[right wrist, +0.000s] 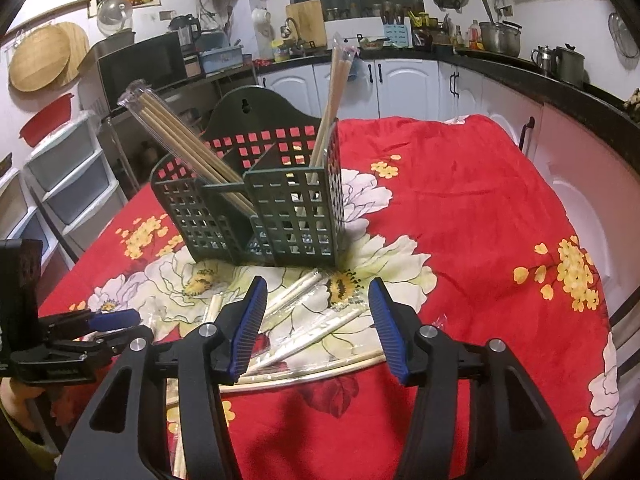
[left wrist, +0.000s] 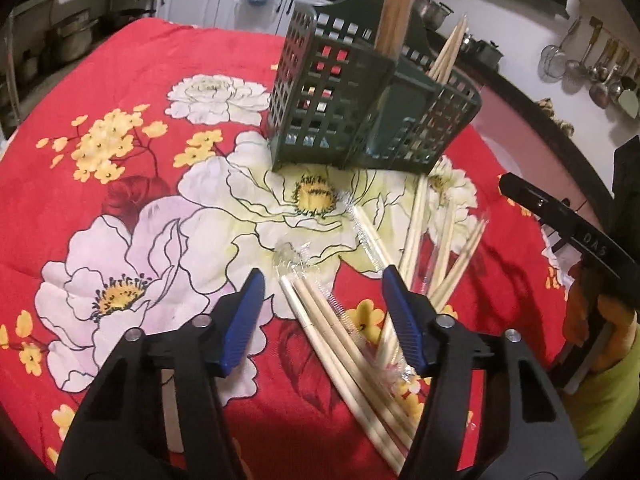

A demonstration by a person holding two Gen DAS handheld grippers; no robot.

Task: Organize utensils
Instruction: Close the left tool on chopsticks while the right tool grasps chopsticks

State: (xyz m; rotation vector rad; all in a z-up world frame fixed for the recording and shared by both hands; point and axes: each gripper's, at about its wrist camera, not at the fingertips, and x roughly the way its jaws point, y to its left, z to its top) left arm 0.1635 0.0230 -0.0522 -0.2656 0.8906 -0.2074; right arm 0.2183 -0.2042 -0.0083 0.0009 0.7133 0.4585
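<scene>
Nearest in the left wrist view, the left gripper (left wrist: 324, 312) stands with its blue pads apart, and a bundle of wooden chopsticks (left wrist: 344, 344) in clear plastic wrap lies on the cloth between them. The pads do not press on the bundle. No earlier picture is there to compare.

In the right wrist view the right gripper (right wrist: 318, 320) is also open, with nothing held; wrapped chopsticks (right wrist: 312, 336) lie on the cloth under the gap. The left gripper (right wrist: 116, 316) shows at the left edge of this view.

The bench is covered by a red floral cloth (left wrist: 120, 184). Further loose chopsticks (left wrist: 444, 252) are spread just before the holder.

Behind them stands a dark green lattice utensil holder (left wrist: 332, 116) with several compartments. One wrapped chopstick bundle (right wrist: 176, 140) leans in its left compartment, and another bundle (right wrist: 332, 108) stands almost upright in the right one.

Farthest, white kitchen cabinets (right wrist: 404, 84) run along the wall.
</scene>
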